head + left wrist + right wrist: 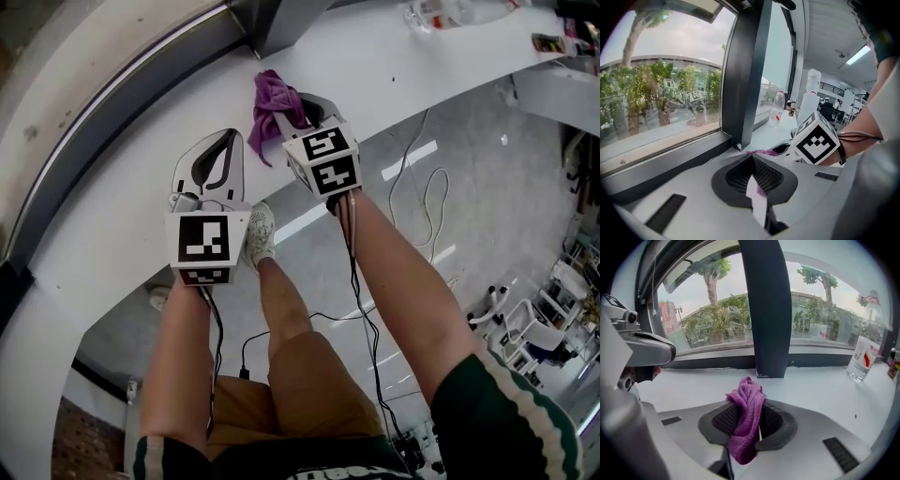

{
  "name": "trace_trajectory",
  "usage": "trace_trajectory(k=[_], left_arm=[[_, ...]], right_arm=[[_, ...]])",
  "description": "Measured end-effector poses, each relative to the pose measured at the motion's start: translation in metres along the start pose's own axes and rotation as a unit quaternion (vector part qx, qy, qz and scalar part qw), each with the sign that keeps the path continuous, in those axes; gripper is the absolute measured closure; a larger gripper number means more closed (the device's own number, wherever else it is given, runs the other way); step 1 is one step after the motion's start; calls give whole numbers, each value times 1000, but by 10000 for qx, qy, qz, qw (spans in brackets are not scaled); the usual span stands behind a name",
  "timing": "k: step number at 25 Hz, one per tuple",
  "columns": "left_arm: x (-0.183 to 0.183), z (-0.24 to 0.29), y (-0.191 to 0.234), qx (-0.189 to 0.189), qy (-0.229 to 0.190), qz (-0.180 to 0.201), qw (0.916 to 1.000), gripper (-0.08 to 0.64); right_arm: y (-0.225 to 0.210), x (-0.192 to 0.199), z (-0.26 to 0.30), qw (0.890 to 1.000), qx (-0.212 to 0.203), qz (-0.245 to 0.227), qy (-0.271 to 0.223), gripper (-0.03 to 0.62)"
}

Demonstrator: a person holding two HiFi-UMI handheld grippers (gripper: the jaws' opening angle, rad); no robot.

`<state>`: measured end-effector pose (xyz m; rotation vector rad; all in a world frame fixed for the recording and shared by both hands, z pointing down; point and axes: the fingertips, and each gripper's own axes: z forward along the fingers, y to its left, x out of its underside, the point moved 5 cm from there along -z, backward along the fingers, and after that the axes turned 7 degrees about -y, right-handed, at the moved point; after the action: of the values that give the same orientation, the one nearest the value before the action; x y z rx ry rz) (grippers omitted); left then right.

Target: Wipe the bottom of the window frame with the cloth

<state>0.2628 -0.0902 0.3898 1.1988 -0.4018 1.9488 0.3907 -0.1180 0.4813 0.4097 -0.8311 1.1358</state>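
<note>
Claws: right claw (752,401) tight on purple cloth (743,437); left claw (752,157) together, empty.

Left hand-held gripper (221,141): centre-left, jaws together, empty.
Right hand-held gripper (298,118): upper centre, jaws clamping cloth (274,96).
Forearms (394,281): bare, both outstretched.

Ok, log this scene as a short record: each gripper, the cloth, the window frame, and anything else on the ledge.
left gripper: jaws together, empty, over the white ledge
right gripper: jaws shut on the purple cloth
purple cloth: bunched between the jaws, short of the frame
window frame bottom: dark strip, cloth not touching it
also on ledge: clear plastic bottle, far right
</note>
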Motion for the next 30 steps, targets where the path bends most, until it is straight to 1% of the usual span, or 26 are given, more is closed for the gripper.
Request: trace_trajectory(k=[3,7,11,14,16,20,23,25,30], left_arm=[[7,-3,-8,106,98,142,9998,551],[11,-7,-13,97,191,259,9994,551],[20,-15,-17,88,272,209,9994,551],[27,-20,-23,53,331,243,9991,551],[35,-23,-27,29,387,267,9989,551],[55,-29,-40,114,548,188,9983,551],[66,-37,-48,122,632,163,9978,551],[69,-38,-55,154,632,170,9977,551],[65,-32,-64,240,549,165,9981,551]], right_arm=[[3,14,-14,10000,38,-32,0,492],[6,33,-34,10000,44,6,46,492],[10,50,-50,10000,51,39,71,492],[12,60,-60,9999,57,78,81,492],[12,67,-65,9999,78,105,107,491],[11,87,-79,9993,152,178,275,492],[16,91,-87,9995,118,233,177,492],[18,91,-90,9997,99,188,87,494],[20,94,-96,9998,73,159,93,500]])
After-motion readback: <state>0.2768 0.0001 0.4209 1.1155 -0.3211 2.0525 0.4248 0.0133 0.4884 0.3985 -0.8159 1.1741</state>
